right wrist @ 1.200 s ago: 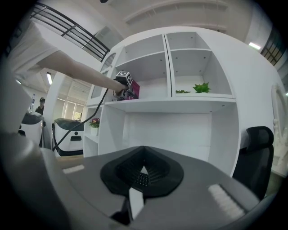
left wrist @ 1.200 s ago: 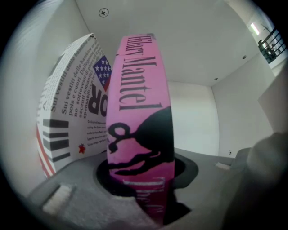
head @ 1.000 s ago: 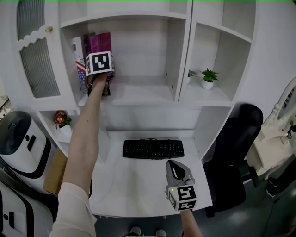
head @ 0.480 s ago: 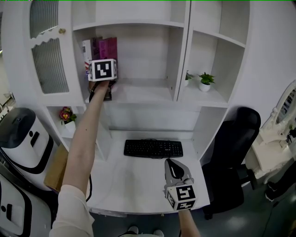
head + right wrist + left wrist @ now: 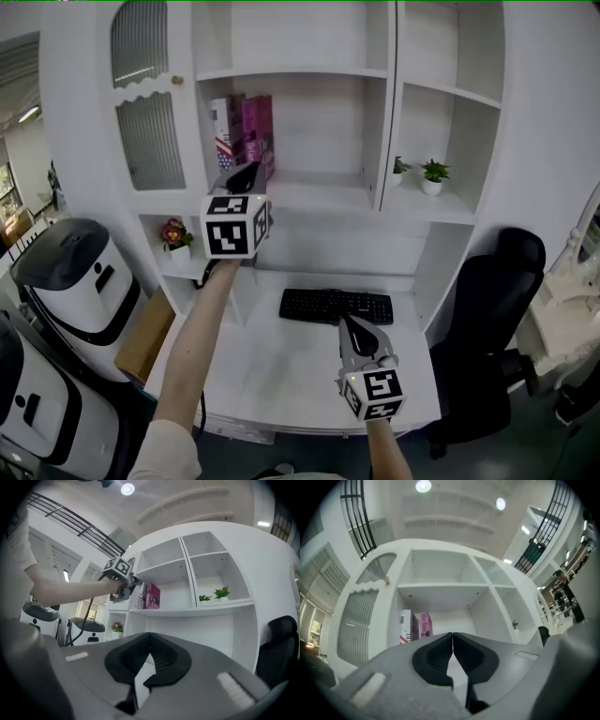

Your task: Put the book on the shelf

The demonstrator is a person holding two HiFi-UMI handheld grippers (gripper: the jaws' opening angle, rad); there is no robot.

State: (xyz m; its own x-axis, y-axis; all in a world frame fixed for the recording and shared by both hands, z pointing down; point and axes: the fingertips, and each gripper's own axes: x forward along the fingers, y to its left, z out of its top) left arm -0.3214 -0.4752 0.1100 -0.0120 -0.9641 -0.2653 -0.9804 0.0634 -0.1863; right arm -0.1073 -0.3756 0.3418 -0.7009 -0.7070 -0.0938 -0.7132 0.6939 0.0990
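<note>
My left gripper (image 5: 452, 638) has just closed with nothing between its jaws; my right gripper (image 5: 148, 638) is pinched shut and empty too. The pink book (image 5: 258, 127) stands upright on the shelf (image 5: 319, 195), just ahead of and above my left tips, against the other books (image 5: 223, 127). It looks stiff, fairly light and slick-covered, so I'd pinch the spine mid-height.

The shelf unit (image 5: 319, 192) was white. One book (image 5: 260, 127) was magenta; its neighbour (image 5: 221, 122) white with flag stripes. The keyboard (image 5: 336, 306) and chair (image 5: 497, 300) were black. The cupboard door (image 5: 150, 141) showed ribbed grey glass.
</note>
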